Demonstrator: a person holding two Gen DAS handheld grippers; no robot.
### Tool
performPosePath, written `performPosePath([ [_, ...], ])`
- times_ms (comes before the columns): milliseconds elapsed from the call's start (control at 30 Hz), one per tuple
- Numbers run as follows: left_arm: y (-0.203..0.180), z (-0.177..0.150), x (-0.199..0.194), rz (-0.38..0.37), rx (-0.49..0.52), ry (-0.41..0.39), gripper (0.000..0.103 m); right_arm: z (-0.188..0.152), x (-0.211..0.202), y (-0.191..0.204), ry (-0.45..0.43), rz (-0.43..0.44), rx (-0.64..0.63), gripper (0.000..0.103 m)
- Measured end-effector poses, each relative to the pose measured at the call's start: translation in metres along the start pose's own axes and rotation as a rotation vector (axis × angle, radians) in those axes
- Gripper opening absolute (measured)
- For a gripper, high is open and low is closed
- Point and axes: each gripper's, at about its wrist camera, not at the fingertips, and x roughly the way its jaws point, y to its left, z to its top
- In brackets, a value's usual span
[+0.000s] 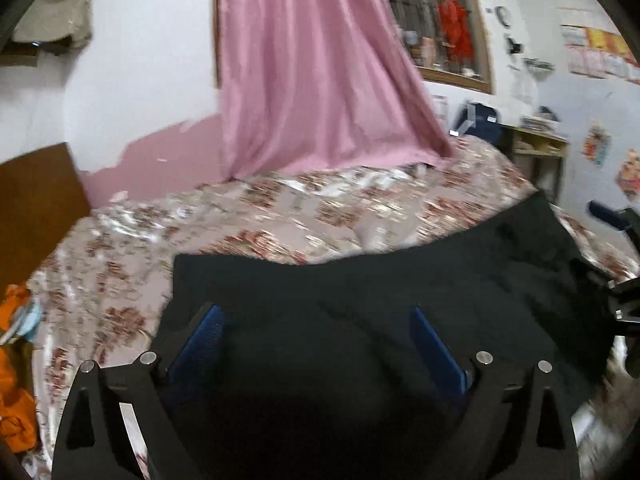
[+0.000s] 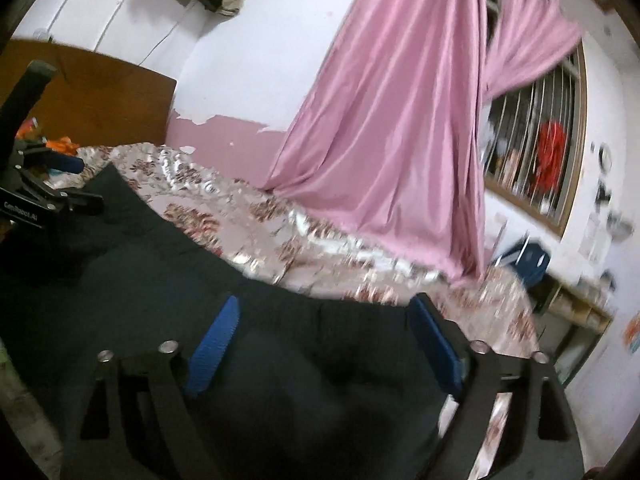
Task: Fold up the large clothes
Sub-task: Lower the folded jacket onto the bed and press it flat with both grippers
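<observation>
Black garment (image 1: pixel 400 280) lies flat on the floral bed (image 1: pixel 120 264). Left gripper (image 1: pixel 320 332) and right gripper (image 2: pixel 324 328) hover over it, fingers (image 2: pixel 216 344) wide, holding nothing.

left wrist: low over bed (image 1: pixel 120 264) | right wrist: same | shared: curtain (image 1: pixel 320 80)

Black garment (image 1: pixel 400 280), floral bedspread (image 1: pixel 120 272), pink curtain (image 1: pixel 312 60)
</observation>
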Motion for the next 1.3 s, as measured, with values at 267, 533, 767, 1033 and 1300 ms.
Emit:
performPosePath([
  [267,-0.021,-0.039,-0.009,-0.214,0.04,0.091,0.095,-0.063,-0.017,-0.012,0.167,0.154,0.088,0.093],
  [533,-0.045,-0.051,0.02,-0.125,0.122,0.138,0.1,-0.098,0.028,-0.021,0.264,0.124,0.154,0.093],
  [767,-0.028,-0.044,0.042,-0.034,0.017,0.143,0.103,-0.083,0.074,-0.023,0.302,0.126,0.106,0.093],
  [1033,-0.004,-0.018,0.072,0.119,-0.035,0.181,0.103,-0.037,0.137,-0.012,0.422,0.154,-0.004,0.1],
  [1300,0.038,-0.009,0.106,0.202,-0.165,0.217,0.103,-0.042,0.169,-0.025,0.459,0.194,0.087,0.101],
])
